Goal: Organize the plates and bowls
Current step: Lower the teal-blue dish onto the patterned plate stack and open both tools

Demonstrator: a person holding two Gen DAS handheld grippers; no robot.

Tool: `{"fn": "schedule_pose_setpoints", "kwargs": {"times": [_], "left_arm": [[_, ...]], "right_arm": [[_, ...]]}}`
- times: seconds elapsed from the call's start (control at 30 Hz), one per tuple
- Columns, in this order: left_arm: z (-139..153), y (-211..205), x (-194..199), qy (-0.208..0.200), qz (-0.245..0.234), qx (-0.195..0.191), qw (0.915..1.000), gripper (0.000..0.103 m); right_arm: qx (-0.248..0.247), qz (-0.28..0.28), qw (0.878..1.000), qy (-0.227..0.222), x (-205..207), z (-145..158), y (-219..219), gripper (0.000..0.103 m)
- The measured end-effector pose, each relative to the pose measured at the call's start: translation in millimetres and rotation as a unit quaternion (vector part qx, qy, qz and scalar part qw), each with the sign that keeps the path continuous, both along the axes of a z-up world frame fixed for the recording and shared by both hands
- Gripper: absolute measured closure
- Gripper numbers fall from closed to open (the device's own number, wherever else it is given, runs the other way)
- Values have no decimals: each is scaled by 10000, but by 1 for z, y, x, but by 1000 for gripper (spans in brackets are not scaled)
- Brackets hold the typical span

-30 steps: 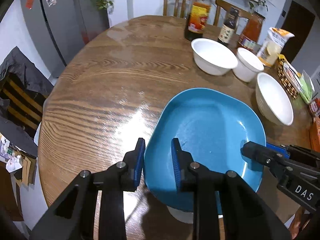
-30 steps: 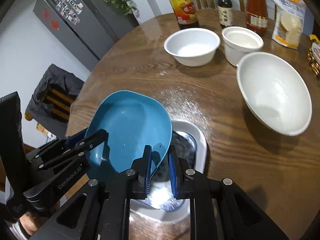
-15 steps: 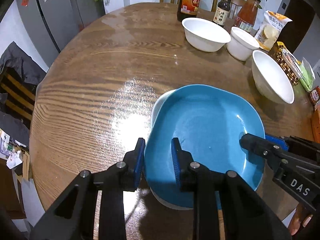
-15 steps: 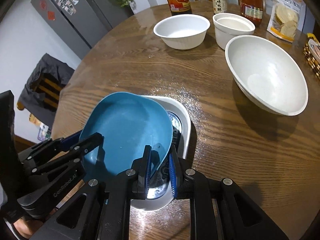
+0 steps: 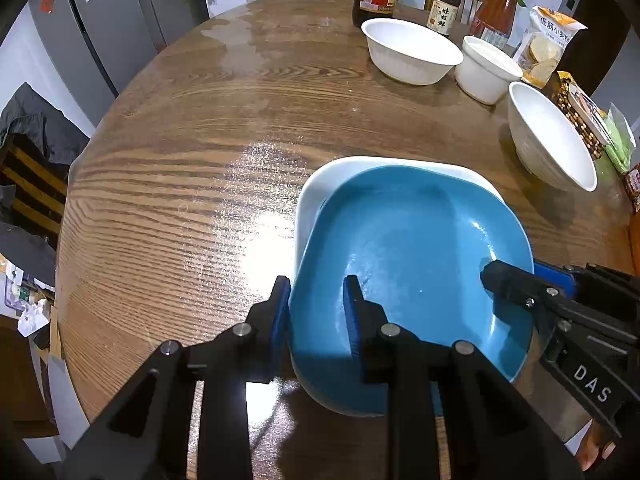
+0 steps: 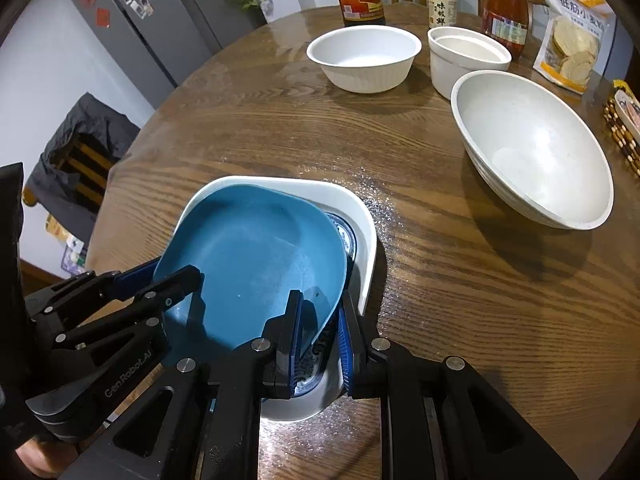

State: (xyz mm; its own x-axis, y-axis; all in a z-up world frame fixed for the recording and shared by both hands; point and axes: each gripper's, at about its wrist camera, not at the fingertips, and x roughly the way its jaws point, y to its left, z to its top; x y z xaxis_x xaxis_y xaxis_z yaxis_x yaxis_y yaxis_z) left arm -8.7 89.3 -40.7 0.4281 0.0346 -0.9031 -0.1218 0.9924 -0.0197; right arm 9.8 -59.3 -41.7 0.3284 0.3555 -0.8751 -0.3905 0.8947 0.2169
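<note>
a blue plate [image 5: 412,256] with rounded corners sits tilted inside a white dish [image 6: 360,216] over a blue-patterned plate [image 6: 347,240]. three empty white bowls [image 6: 366,58] stand apart, farther back on the table [image 5: 200,140].

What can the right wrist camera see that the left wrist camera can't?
Only the right wrist view shows the blue-patterned dish peeking out under the blue plate, inside the white dish. Only the left wrist view shows the green packet at the table's far right edge. Both show the left gripper and right gripper clamped on the blue plate's rim, three white bowls and the bottles.
</note>
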Motion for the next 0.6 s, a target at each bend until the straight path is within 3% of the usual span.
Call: {"fn": "schedule_pose_setpoints", "kwargs": {"times": [0.3, 0.6], "left_arm": [[-2, 1, 3, -16, 41, -25, 10000, 75], [6, 11, 1, -78, 163, -82, 9998, 62]], "right_arm": [[-54, 20, 9997, -218, -1, 7, 2, 84], [-65, -65, 9995, -289, 2, 12, 0, 81]]}}
